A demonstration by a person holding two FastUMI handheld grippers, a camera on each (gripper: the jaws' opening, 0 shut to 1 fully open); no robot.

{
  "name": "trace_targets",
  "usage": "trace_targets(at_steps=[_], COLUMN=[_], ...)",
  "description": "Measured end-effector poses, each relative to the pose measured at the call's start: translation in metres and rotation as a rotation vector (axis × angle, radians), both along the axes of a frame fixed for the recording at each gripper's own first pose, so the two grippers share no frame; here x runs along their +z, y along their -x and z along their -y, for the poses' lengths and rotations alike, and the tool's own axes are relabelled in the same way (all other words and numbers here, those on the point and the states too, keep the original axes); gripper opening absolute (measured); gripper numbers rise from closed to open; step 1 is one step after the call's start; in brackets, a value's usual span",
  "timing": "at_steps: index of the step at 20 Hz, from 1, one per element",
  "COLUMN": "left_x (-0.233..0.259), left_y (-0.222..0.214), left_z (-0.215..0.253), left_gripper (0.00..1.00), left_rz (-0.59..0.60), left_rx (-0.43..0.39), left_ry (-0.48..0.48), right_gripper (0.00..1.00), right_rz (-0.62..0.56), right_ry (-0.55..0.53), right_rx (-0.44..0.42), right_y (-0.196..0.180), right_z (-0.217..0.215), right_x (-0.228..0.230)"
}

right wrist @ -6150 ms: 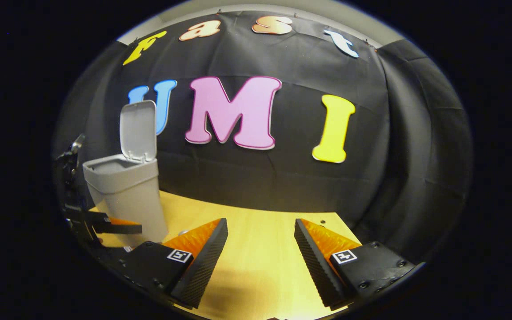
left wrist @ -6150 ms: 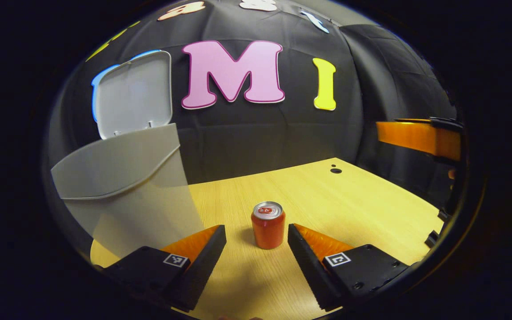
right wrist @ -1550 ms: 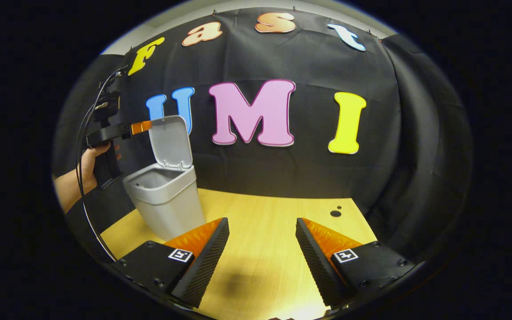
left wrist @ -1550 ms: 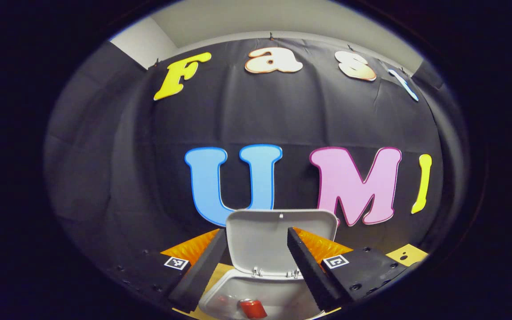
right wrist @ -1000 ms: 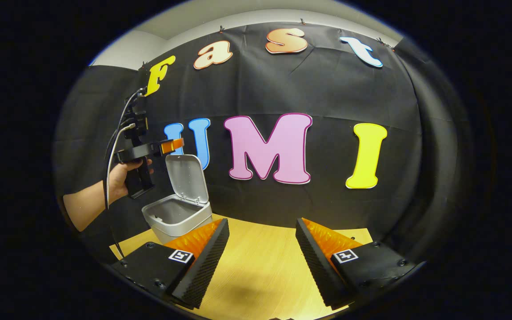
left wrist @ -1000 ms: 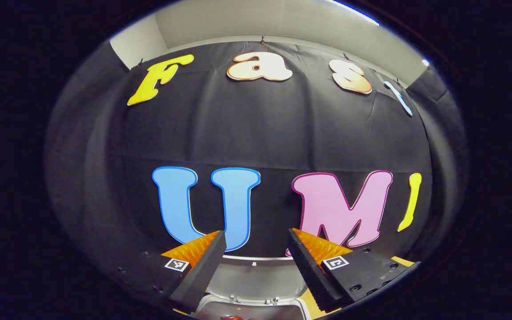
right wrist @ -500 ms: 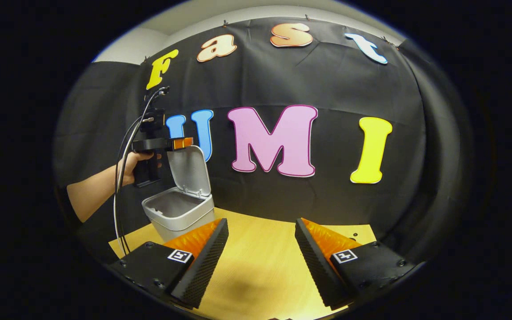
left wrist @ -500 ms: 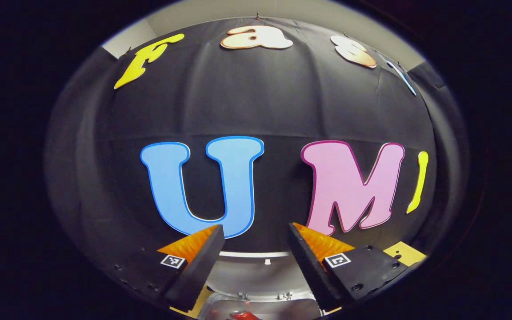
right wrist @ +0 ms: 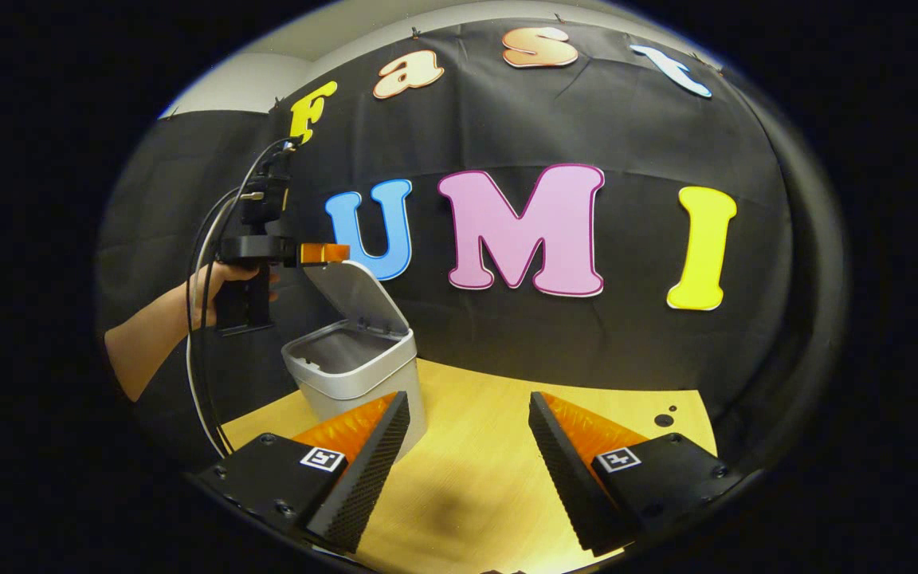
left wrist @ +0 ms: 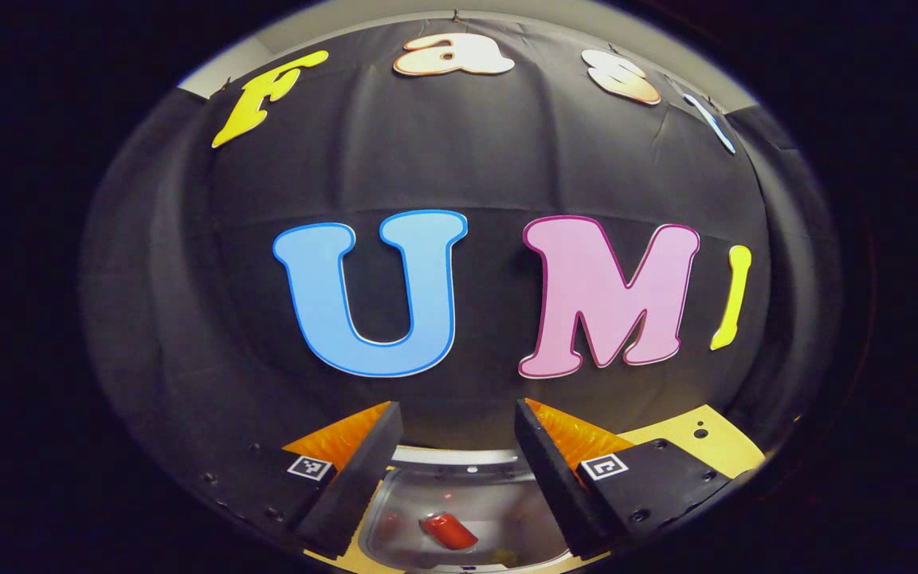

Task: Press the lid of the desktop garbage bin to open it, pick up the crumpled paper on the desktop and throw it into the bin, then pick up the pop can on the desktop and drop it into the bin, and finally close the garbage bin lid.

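Fingers (left wrist: 371, 454) spread above pop can (left wrist: 448, 530).

Garbage bin (right wrist: 347, 381) pale grey, lid (right wrist: 355, 299) same grey. Pop can (left wrist: 448, 531) red, inside bin. Desktop (right wrist: 483, 470) light yellow wood grain, small dark holes far right. Booth wall black cloth.

A: non-task stuff in frame?
B: wooden table (right wrist: 491, 446), light yellow grain, bottom half of right gripper view. Corner of it at 4 o'clock in left gripper view.
A: anything on it?
B: round dark hole (right wrist: 664, 420) in the top, 4 o'clock, near the far edge. Smaller dot just beside it.
A: backdrop?
B: black cloth wall (right wrist: 586, 351) behind the table, pale wall strip (right wrist: 244, 84) above it at 11 o'clock.
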State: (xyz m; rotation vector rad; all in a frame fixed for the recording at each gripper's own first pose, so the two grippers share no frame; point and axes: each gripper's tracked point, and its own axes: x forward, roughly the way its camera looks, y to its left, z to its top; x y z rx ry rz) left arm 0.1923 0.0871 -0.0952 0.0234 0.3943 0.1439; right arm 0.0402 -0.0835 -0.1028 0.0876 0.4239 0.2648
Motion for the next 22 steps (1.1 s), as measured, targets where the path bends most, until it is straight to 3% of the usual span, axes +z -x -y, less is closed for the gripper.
trace_targets(at_steps=[8,15,22], left_x=[-0.078,-0.118,-0.121], left_y=[0.067,0.084,0.086], left_z=[0.01,0.013,0.016], left_gripper=[0.97,0.99,0.98], left_rz=[-0.092,-0.142,-0.084], left_rx=[0.014,-0.007,-0.058], left_ry=[0.022,0.018,-0.035], right_gripper=[0.98,0.98,0.98], right_rz=[-0.034,-0.032,-0.021], right_ry=[0.048,0.063,0.112], right_rx=[0.021,-0.015,-0.096], right_y=[0.01,0.014,0.02], right_z=[0.009,0.03,0.042], right_x=[-0.03,-0.032,-0.031])
